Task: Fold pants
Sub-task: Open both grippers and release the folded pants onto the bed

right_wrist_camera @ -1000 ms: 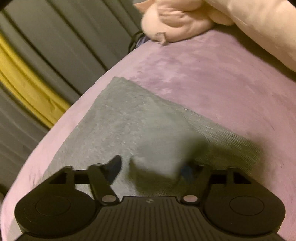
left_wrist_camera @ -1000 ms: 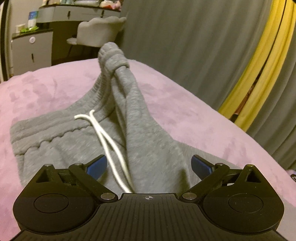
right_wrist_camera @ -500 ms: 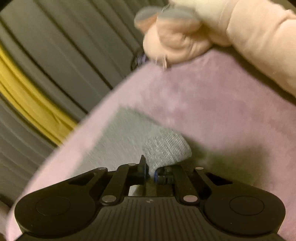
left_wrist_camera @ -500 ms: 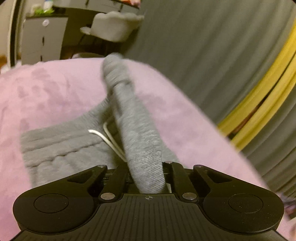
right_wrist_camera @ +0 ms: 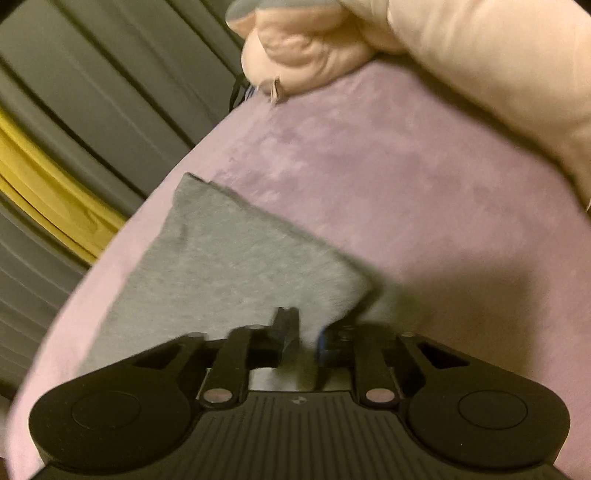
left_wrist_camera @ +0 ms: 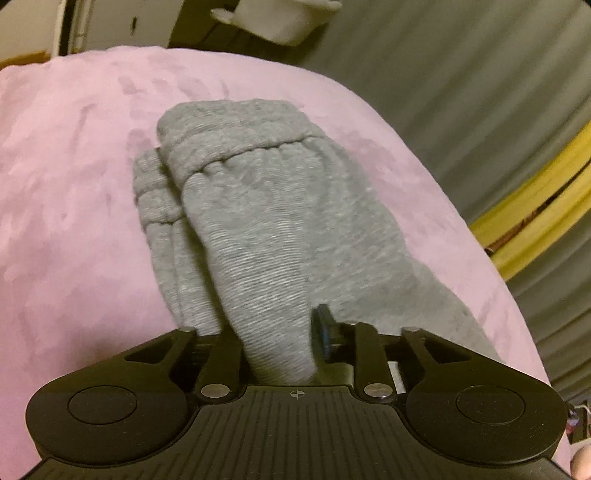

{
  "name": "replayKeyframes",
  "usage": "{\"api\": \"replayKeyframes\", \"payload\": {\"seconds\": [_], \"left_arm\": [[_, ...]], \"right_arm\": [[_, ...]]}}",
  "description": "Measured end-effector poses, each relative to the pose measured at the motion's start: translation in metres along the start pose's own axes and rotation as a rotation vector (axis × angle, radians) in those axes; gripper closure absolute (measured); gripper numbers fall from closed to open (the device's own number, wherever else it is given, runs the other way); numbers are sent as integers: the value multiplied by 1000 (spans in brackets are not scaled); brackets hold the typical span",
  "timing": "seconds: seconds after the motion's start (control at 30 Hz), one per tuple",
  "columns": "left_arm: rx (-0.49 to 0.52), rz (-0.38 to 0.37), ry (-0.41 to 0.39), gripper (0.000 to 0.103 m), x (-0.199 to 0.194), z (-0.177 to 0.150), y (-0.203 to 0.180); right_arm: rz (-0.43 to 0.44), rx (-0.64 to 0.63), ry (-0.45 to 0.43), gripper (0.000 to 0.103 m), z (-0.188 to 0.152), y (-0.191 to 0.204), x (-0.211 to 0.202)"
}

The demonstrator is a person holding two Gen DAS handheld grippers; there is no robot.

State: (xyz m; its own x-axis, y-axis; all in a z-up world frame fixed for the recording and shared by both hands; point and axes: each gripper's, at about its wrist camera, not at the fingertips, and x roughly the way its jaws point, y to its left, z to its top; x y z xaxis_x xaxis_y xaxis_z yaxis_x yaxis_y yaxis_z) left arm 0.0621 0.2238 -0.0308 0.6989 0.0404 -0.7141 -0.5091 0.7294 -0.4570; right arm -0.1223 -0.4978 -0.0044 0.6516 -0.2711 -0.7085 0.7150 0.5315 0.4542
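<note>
Grey sweatpants [left_wrist_camera: 266, 206] lie folded on a pink bedcover [left_wrist_camera: 74, 184], a ribbed cuff on top at the far end. My left gripper [left_wrist_camera: 279, 332] sits low over the near end. A thick fold of the pants fills the gap between its jaws and touches both pads while the jaws are opening. In the right wrist view a flat grey panel of the pants [right_wrist_camera: 236, 266] runs toward the bed's left edge. My right gripper [right_wrist_camera: 304, 328] is at that panel's near corner, its jaws opening, with a thin bit of cloth loose in the gap.
Grey curtains [left_wrist_camera: 443, 92] with a yellow strip [left_wrist_camera: 535, 206] hang close behind the bed's edge. A pale chair [left_wrist_camera: 280, 18] stands beyond the bed. A pink stuffed cushion [right_wrist_camera: 480, 74] lies on the cover at the upper right of the right wrist view.
Both grippers closed on the pants and carried cloth across. The leg with its cuff now covers the waistband and white drawstring. Both pairs of jaws have since widened.
</note>
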Motion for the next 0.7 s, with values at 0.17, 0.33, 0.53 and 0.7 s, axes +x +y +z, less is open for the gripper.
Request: {"api": "replayKeyframes", "payload": {"seconds": [0.17,0.33,0.53,0.7], "left_arm": [[30,5,-15,63,3,-1,-12],[59,66,-60,78,-7,-2,-5],[-24,207,-130,43,-37,-1,10],[203,288,-348,29,-71,-12,-37]], "right_arm": [[-19,-10,-14,98,-4,7,6],[-15,-132,-136,98,-2,21,-26],[-285,-196,-119,71,-7,14,-22],[-400,-342,-296,67,-18,49,-44]]}}
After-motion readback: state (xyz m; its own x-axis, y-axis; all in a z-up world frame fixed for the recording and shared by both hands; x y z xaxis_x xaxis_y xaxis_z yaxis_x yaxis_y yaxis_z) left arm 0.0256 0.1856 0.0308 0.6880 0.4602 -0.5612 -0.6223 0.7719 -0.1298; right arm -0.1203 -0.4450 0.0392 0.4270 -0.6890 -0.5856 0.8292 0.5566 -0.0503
